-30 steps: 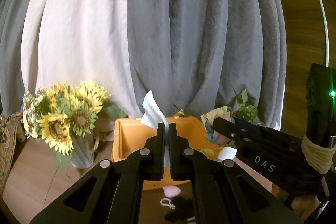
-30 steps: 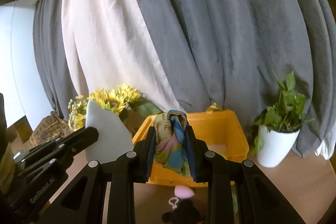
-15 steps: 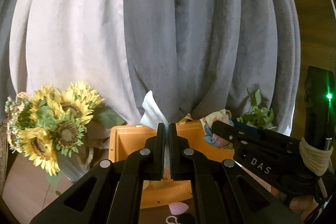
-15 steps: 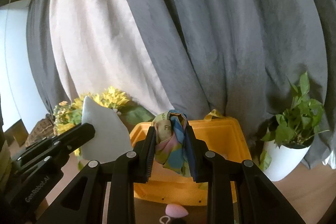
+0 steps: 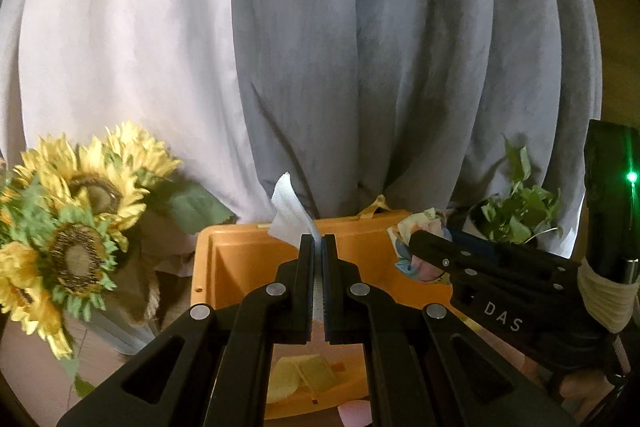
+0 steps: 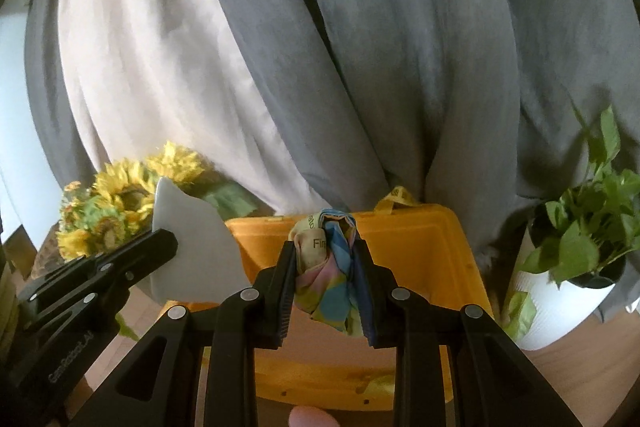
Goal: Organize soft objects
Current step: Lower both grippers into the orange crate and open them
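Note:
My left gripper [image 5: 318,241] is shut on a white tissue [image 5: 289,211] that sticks up past its fingertips, held over the near edge of the orange bin [image 5: 240,259]. My right gripper [image 6: 325,247] is shut on a bunched pastel multicoloured cloth [image 6: 326,275], also held over the orange bin [image 6: 424,247]. In the left wrist view the right gripper [image 5: 416,241] shows at the right with the cloth [image 5: 416,227]. In the right wrist view the left gripper [image 6: 168,239] shows at the left with the tissue [image 6: 188,251]. Yellow soft pieces [image 5: 304,379] lie inside the bin.
A sunflower bouquet [image 5: 72,239] in a grey vase stands left of the bin. A potted green plant [image 6: 576,227] in a white pot stands right of it. Grey and cream curtains [image 5: 360,47] hang close behind. A pink soft item [image 6: 312,417] lies on the wooden table before the bin.
Both grippers have moved forward toward the bin, which now looms larger and lower in both views. The black item before the bin has left view. Both grips are unchanged.

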